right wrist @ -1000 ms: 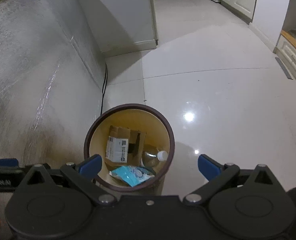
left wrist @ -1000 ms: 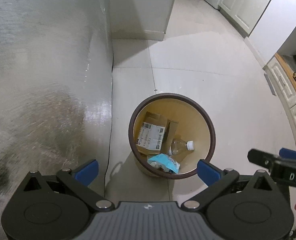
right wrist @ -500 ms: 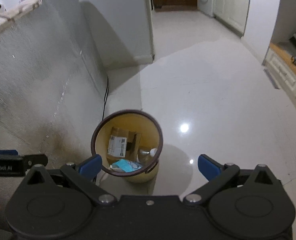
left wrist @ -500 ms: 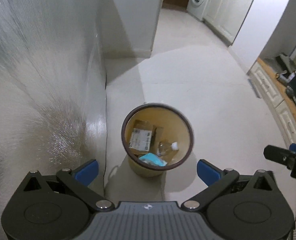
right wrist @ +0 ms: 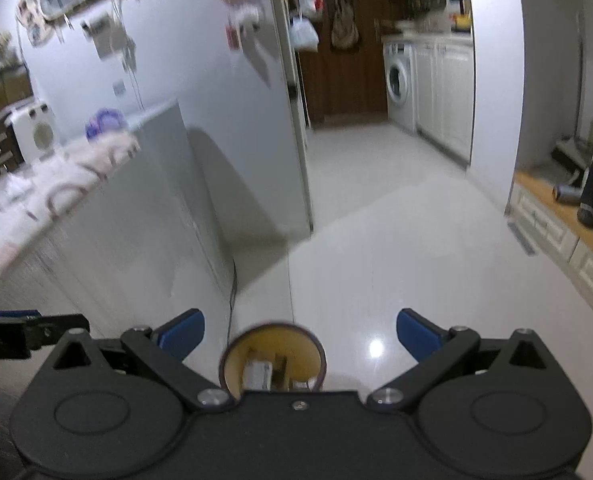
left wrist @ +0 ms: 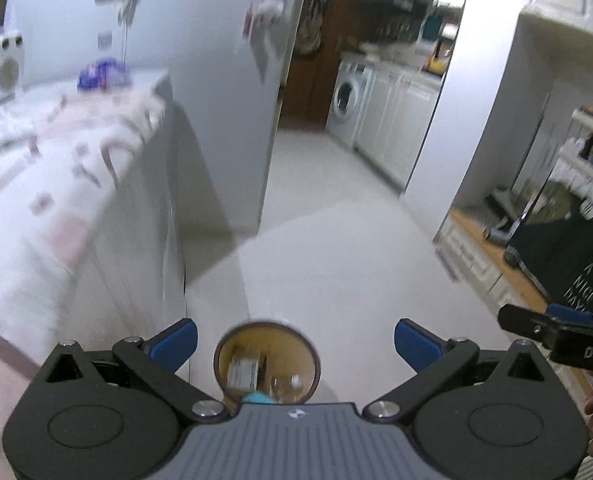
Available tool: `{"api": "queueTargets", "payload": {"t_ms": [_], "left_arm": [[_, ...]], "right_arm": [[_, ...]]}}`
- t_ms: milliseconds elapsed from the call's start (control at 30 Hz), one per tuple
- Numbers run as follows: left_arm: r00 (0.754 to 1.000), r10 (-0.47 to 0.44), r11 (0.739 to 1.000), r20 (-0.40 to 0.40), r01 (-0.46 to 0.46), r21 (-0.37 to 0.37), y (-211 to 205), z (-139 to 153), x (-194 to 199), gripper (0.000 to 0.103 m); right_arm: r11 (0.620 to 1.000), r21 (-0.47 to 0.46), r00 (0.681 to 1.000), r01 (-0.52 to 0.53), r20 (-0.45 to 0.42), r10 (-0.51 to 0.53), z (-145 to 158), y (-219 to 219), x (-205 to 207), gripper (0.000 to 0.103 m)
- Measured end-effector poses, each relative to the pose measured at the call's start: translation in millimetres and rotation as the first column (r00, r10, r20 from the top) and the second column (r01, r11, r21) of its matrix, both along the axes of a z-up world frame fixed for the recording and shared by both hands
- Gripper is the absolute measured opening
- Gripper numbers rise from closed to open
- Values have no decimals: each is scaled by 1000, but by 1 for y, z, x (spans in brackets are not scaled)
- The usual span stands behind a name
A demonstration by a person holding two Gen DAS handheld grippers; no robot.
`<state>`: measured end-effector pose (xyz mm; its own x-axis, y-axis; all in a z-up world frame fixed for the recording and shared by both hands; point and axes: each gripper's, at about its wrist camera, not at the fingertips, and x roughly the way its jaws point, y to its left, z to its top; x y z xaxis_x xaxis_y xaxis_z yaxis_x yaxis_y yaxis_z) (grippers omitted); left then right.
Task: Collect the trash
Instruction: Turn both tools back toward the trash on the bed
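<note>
Below, round brown-rimmed bin (left wrist: 265,354), glossy floor (left wrist: 336,260).

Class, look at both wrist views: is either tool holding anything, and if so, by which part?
Nothing is held. The left tool and right tool both stand open and empty, with the bin on the floor below them.

White capital letters reading "HAVE A NICE DAY", partly cut by the frame edge, run slantwise down a black panel (left wrist: 584,256) at the far right of the left wrist view. Below it, the letters "DAS" show in pale print on the black arm of the right tongs (left wrist: 556,330), the rest cut off by the frame edge. A label on the cardboard box (left wrist: 242,370) in the round bin (left wrist: 314,356) is too blurred to read.
</note>
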<state>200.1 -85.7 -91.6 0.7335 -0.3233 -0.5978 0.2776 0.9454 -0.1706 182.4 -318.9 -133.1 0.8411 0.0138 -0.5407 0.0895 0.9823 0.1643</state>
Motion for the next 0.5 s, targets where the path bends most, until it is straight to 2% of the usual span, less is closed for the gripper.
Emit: {"api": "queueTargets", "payload": {"t_ms": [267,500], "left_arm": [[988,57,998,144,-56,-6,40,60,-50,103],[966,156,988,206,-155,-21,106,87,-75,103]], "right_arm": [[998,14,990,-59,131,56,47,26,-30,103],[988,8,968,-155,198,151,71,75,-33,103]]}}
